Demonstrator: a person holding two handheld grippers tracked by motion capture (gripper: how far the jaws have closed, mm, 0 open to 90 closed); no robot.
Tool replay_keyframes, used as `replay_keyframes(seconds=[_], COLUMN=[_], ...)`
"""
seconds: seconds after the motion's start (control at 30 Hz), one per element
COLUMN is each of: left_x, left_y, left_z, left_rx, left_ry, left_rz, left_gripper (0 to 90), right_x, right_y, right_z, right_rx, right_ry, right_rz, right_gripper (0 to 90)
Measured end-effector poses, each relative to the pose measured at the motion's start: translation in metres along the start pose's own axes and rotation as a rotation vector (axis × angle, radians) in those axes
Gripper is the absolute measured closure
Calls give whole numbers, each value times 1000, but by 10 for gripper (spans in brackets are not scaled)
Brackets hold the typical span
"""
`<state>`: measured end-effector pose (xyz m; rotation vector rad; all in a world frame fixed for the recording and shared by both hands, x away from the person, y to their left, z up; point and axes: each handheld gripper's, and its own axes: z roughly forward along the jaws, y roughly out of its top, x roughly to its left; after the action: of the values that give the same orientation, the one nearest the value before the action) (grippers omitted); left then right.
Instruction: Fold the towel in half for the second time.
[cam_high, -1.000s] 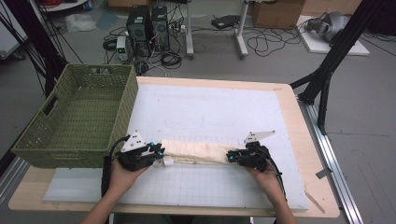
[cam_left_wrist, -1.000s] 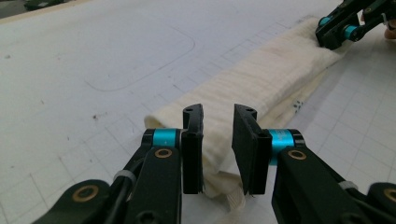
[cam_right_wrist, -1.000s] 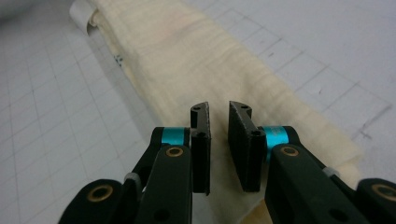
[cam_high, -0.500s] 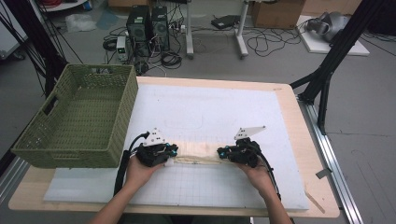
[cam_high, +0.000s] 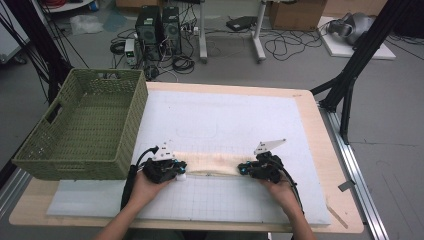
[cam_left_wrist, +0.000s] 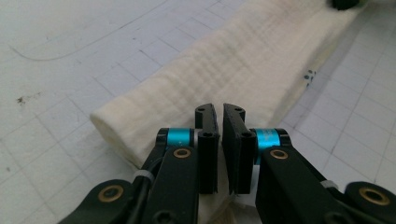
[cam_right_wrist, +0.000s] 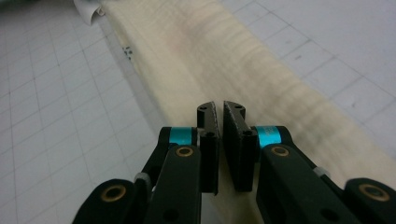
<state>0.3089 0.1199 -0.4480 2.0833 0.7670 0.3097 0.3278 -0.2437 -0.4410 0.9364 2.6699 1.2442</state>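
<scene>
A cream cloth (cam_high: 215, 164), folded into a long band, lies across the near part of the white gridded mat (cam_high: 225, 115). My left gripper (cam_high: 183, 173) is at the band's left end and points right. Its jaws have just been closing and now pinch the near edge of the cloth (cam_left_wrist: 243, 60) with only a slit between them (cam_left_wrist: 219, 112). My right gripper (cam_high: 241, 170) is at the right end and points left. It is shut on the cloth (cam_right_wrist: 243, 60) too, its pads (cam_right_wrist: 218, 109) nearly meeting over the fold.
A green wicker basket (cam_high: 85, 125) stands at the table's left, its near corner close to my left hand. The mat stretches bare behind the cloth. The wooden table edge (cam_high: 335, 165) runs along the right. Computers and cables lie on the floor beyond.
My left gripper has shifted right, toward the middle, and a little lower. The cloth, stretched thin between the grippers a second ago, now rests as a broader band. The right gripper has barely moved.
</scene>
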Motion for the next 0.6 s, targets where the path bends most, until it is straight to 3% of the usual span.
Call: replay_keyframes(seconds=[0.37,0.5,0.6], left_x=[3,4,8], left_y=[-3,3,2], left_z=[-5,-8,-7], left_rx=[-9,-55,-67], left_ry=[12,46,62], left_rz=[0,3,-26], left_gripper=[830,755,666], right_x=[-7,-3,-6], right_y=[-17,-8,1], right_z=[-18,-22,-28], right_rx=[-23,-48,-111], right_ry=[-22,-41,-57], right_rz=[16,-15,-16], right_gripper=[842,790,731])
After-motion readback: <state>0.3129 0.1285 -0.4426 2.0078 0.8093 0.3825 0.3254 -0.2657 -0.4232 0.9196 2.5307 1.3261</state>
